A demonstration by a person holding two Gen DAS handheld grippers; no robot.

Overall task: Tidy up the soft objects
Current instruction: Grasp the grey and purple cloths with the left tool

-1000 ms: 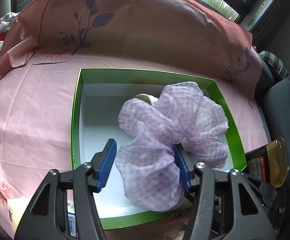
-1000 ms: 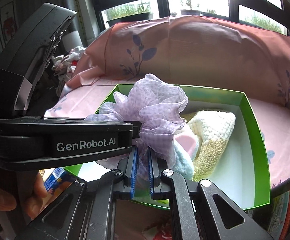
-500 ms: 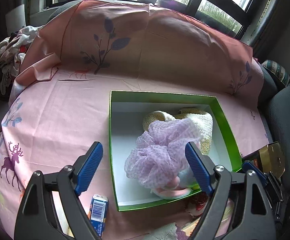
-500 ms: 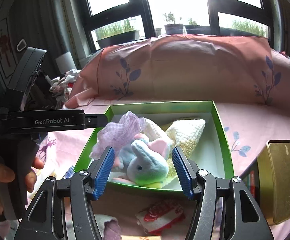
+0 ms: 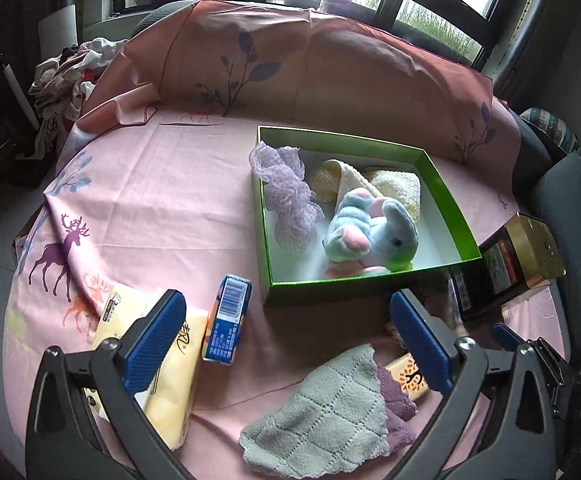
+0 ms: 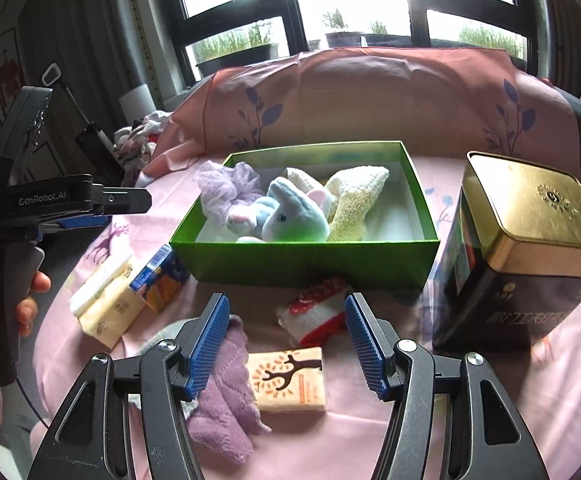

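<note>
A green box (image 5: 446, 196) (image 6: 306, 264) on the pink cloth holds a lilac mesh puff (image 5: 290, 196) (image 6: 222, 188), a blue-pink plush (image 5: 374, 236) (image 6: 290, 216) and a cream knitted cloth (image 5: 394, 184) (image 6: 354, 200). My left gripper (image 5: 286, 312) hangs before the box's near wall, its jaws opening wide with nothing between them. The right gripper (image 6: 286, 304) is open and empty too, above a red-white soft piece (image 6: 314, 312). A grey and purple washcloth (image 5: 330, 412) (image 6: 222, 392) lies near the front edge.
A yellow tissue pack (image 5: 170, 380) (image 6: 106, 304) and a blue carton (image 5: 226, 320) (image 6: 158, 276) lie left of the box. A tree-printed packet (image 6: 290, 380) sits in front. A gold-lidded tin (image 6: 526, 248) stands at right. A hand (image 6: 26, 304) holds the left tool.
Both grippers let go of the lilac mesh puff, which now lies in the box's left side. Both pulled back from the box and opened; the left spread wider.
</note>
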